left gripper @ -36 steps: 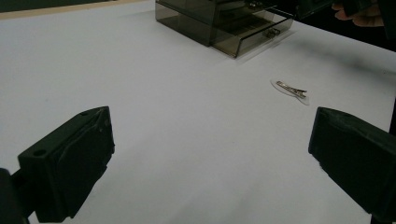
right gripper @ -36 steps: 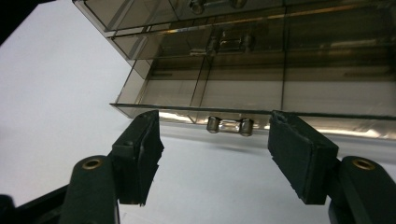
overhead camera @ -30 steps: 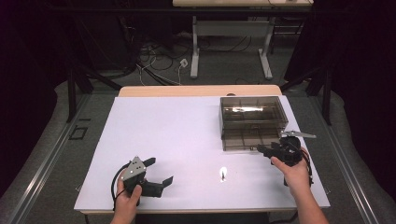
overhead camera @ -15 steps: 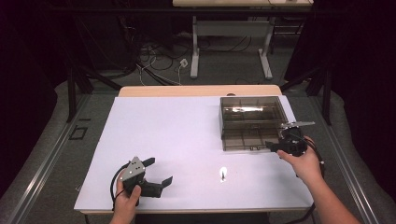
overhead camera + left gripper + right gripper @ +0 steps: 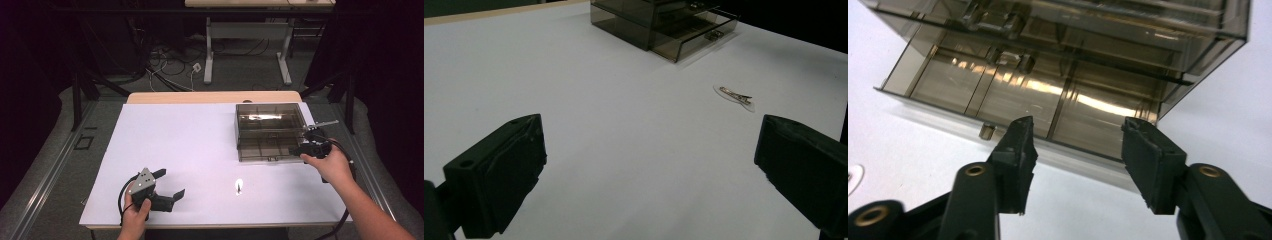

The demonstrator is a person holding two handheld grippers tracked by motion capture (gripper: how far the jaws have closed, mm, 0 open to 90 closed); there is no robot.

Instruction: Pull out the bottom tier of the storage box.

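The right gripper (image 5: 306, 142) is rising toward the open drawer (image 5: 1013, 95) with jaws narrowing on nothing, probably leaving it open for the hair clip (image 5: 735, 94), while the left gripper (image 5: 165, 185) is resting spread.

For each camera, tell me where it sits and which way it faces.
High view: above the person's side, looking forward and down on the table; both forearms, left gripper, right gripper.
Left gripper view: on that gripper, looking across the table past open jaws toward the hair clip and drawer box.
Right gripper view: on that gripper, close above the box's open drawer, jaws apart.
Shared: all three show the box.
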